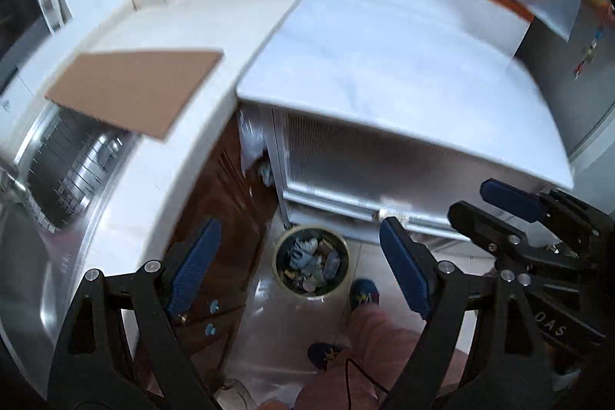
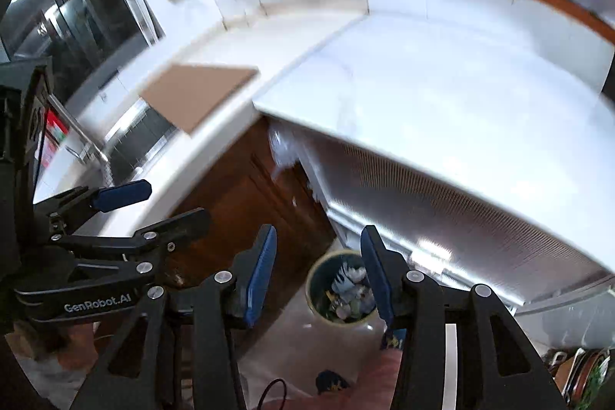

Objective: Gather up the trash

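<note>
While both grippers hang high over the floor, the left gripper (image 1: 296, 268) and right gripper (image 2: 319, 275) have their jaws spread apart with nothing between them. Far below stands the round, pale-rimmed waste bin full of crumpled paper and wrappers (image 1: 311, 266), beside the dark wooden cabinet (image 1: 226, 195). Such scraps are probably light, soft and crushable, so pinching a bunched fold should serve.

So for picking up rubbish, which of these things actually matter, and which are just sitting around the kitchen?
Part of the job:
- trash bin, on the floor, already holding rubbish
- left hand-held gripper, open, empty
- right hand-held gripper, open, empty

Just there:
- cardboard sheet on the counter
- sink
- wooden cabinet
</note>
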Demonstrator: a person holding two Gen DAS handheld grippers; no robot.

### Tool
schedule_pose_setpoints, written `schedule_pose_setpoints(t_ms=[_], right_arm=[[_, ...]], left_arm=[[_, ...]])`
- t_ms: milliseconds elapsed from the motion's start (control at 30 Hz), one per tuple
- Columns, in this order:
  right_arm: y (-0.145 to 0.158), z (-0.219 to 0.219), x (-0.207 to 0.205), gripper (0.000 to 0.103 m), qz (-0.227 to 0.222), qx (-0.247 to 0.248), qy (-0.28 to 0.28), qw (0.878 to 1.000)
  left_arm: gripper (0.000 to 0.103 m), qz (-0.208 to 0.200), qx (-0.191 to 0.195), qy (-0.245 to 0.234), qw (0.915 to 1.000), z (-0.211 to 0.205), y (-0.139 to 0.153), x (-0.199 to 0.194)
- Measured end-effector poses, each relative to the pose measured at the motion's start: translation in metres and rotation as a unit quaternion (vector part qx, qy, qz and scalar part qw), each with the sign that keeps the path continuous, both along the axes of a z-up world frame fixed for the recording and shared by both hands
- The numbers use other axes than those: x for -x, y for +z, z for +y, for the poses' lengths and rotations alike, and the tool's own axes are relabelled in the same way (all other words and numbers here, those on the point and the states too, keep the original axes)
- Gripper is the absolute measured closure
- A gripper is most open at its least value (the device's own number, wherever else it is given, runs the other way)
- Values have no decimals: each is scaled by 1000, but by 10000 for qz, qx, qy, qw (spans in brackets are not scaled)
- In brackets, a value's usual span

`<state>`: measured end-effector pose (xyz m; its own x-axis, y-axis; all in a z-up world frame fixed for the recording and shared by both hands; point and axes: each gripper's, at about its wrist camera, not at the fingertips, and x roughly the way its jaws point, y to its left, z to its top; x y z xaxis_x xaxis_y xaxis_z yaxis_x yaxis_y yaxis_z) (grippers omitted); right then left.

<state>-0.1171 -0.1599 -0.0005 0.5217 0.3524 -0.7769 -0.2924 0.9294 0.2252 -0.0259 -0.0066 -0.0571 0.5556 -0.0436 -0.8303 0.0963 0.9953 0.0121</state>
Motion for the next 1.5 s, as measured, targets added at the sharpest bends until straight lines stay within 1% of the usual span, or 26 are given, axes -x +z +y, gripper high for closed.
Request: schedule_pose_setpoints(t_ms=[33,133,200,333,433,500,633,833,900,1033,1500], right_arm=[[18,-2,2,56,-114,-39,-29,9999],[61,-10,4,51,-281,-195,-119,9993],[84,-17,2,49,-318,-322,-160,9988],[121,-22,1,49,-421,-367,-282,9980],[140,-26,2,48,-525,-395,-346,9972],[150,-27,3,44,-573,-423,-394,9967],[159,-24,4,44,-745,-387,-461,9954],[171,-12,6,43,-957,-231,-426,9942],[169,-9,4,43,-991,-200,-437,9939],[168,-7,4,43,-992,-185,-448,9939],[162,-5,-6,43,-977,-151,-436,9941]], left_arm=[[20,-58,-21,11,10000,-1,9,1],[20,-251,-26,54,9997,-3,45,1],[20,-384,-58,75,9992,-5,64,0],[20,-638,-168,129,9977,-7,98,4],[20,-737,-204,142,9970,-9,119,10],[20,-783,-229,154,9965,-10,128,11],[20,-885,-194,187,9957,-14,144,16],[20,-954,-225,200,9950,-17,147,14],[20,-980,-229,210,9947,-16,148,14],[20,-957,-192,223,9950,-14,146,11],[20,-985,-264,289,9944,-9,145,4]])
